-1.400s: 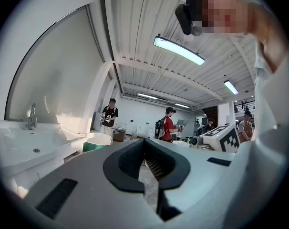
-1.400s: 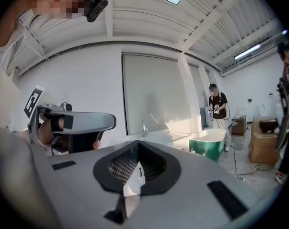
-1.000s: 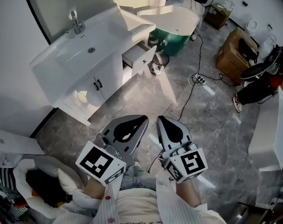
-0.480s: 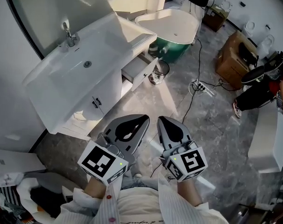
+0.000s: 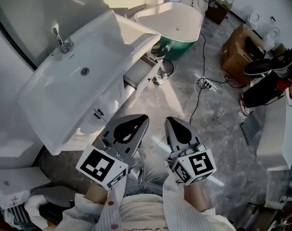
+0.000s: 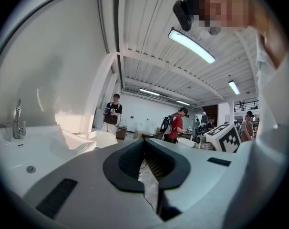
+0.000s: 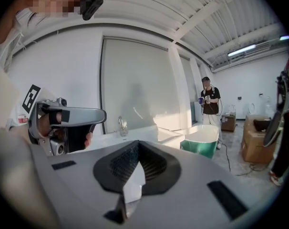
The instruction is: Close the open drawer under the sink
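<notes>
Jaws pressed together, nothing between them, on my left gripper [image 5: 140, 121] and my right gripper [image 5: 171, 124]. Straight ahead, well apart from both tips, one white pull-out drawer [image 5: 140, 75] stands open under one white rectangular sink [image 5: 64, 93]. Its front runs diagonally, and I judge the left gripper slightly nearer.

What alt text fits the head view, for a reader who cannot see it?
An open drawer sticks out under a white sink, seen from steeply above. The left tool and right tool are held side by side over the grey floor, both shut and empty, apart from the drawer.
</notes>
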The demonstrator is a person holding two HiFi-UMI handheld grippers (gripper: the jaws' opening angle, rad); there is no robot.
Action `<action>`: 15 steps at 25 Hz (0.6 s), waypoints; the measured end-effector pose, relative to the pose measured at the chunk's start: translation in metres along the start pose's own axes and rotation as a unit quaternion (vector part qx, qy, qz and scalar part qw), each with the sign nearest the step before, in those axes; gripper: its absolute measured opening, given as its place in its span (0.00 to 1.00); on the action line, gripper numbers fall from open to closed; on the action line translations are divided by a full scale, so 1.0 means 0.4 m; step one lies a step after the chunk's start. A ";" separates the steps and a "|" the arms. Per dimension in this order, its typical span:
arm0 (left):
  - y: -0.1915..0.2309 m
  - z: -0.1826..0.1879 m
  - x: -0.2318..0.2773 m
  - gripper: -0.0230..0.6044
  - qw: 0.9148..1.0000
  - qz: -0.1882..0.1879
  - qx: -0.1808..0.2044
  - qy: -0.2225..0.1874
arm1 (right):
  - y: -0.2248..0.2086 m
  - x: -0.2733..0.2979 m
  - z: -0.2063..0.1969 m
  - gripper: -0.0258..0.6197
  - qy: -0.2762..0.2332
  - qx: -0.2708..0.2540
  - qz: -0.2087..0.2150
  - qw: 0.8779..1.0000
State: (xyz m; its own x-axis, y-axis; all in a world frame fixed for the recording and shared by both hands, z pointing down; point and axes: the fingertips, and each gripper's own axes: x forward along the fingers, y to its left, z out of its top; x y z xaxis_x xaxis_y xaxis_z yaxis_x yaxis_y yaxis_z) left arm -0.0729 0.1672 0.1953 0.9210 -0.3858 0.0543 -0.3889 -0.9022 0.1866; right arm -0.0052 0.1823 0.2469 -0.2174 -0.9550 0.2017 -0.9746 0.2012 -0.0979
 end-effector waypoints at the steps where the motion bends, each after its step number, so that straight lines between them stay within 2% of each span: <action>1: 0.010 -0.001 0.005 0.06 1.000 -0.001 -0.001 0.001 | -0.006 0.007 -0.005 0.06 0.003 0.002 -0.004 1.000; 9: 0.103 -0.007 0.091 0.06 1.000 0.002 -0.007 0.011 | -0.088 0.097 -0.014 0.06 0.014 0.012 -0.018 1.000; 15: 0.173 0.001 0.206 0.06 1.000 0.018 -0.004 0.010 | -0.188 0.205 0.011 0.06 0.012 0.007 0.001 1.000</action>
State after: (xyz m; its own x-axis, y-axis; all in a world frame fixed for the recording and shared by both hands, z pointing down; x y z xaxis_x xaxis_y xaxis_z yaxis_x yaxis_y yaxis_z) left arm -0.0238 0.0731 0.2123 0.9070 -0.4134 0.0807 -0.4211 -0.8865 0.1917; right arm 0.0506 0.0881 0.2666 -0.2202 -0.9493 0.2242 -0.9736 0.1995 -0.1112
